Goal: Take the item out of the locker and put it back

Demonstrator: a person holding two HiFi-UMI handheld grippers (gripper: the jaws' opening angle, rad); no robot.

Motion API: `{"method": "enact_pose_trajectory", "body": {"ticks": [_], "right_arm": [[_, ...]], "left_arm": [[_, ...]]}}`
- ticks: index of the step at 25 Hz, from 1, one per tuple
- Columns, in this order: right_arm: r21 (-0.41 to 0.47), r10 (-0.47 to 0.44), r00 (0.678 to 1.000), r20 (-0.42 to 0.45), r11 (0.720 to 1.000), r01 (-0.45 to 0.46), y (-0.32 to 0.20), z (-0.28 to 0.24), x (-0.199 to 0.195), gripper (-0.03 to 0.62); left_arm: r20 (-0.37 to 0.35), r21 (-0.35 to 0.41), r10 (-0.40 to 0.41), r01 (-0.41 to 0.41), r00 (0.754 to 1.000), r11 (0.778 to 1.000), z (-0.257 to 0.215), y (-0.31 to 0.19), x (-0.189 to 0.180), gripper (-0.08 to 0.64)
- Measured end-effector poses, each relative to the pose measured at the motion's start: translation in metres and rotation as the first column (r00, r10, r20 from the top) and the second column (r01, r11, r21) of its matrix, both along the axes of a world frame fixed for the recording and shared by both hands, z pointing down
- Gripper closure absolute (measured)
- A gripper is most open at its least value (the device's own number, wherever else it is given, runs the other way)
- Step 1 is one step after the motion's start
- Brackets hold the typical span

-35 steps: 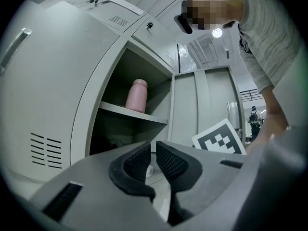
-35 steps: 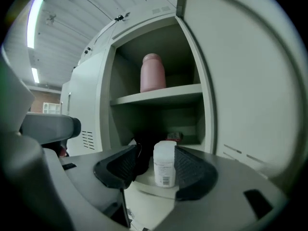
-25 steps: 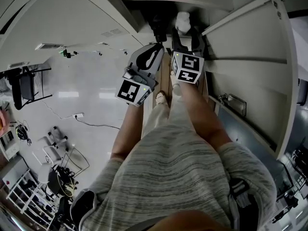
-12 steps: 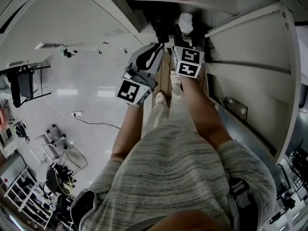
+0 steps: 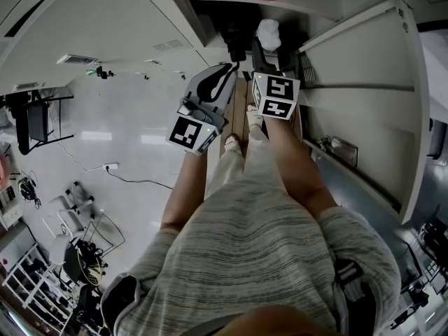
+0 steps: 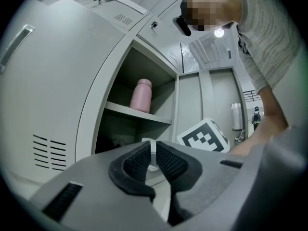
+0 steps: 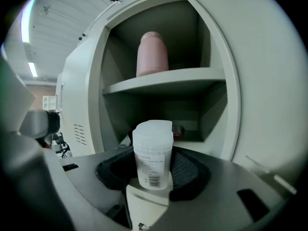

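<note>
locker stands open, pink bottle on its upper shelf at 12 o'clock in the right gripper view. right gripper, whose jaws have just been closing, clamps the white lidded jar at 6 o'clock, before the lower compartment; left gripper is closed on nothing. looks like the take-out step: next, draw the jar out upright, clear of the shelf edge.
</note>
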State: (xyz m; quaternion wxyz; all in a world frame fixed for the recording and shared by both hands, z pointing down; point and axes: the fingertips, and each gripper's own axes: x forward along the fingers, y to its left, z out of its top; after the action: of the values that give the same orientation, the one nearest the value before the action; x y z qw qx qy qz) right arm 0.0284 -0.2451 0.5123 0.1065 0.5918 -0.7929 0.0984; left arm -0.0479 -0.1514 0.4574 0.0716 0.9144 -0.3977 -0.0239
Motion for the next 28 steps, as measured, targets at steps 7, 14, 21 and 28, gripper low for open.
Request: {"method": "enact_pose_trajectory", "body": {"ticks": [7, 14, 21, 28], "right_arm": [[0.124, -0.043, 0.998, 0.047, 0.992, 0.037, 0.021, -0.069, -0.005, 0.388], [0.248, -0.081, 0.995, 0.063, 0.967, 0.063, 0.044, -0.134, -0.008, 0.388], [0.300, -0.104, 0.988, 0.113, 0.952, 0.066, 0.060, -0.166, -0.009, 0.388], [0.280, -0.094, 0.989, 0.114, 0.958, 0.059, 0.057, -0.154, -0.008, 0.388]], "left_arm": [[-0.028, 0.026, -0.017, 0.018, 0.999, 0.999, -0.017, 0.005, -0.001, 0.523], [-0.027, 0.049, -0.005, 0.006, 1.000, 0.999, -0.028, 0.014, 0.002, 0.523], [-0.030, 0.071, 0.000, 0.002, 1.000, 0.997, -0.040, 0.020, 0.002, 0.523], [-0.019, 0.073, -0.006, 0.008, 1.000, 0.997, -0.040, 0.024, 0.001, 0.523]]}}
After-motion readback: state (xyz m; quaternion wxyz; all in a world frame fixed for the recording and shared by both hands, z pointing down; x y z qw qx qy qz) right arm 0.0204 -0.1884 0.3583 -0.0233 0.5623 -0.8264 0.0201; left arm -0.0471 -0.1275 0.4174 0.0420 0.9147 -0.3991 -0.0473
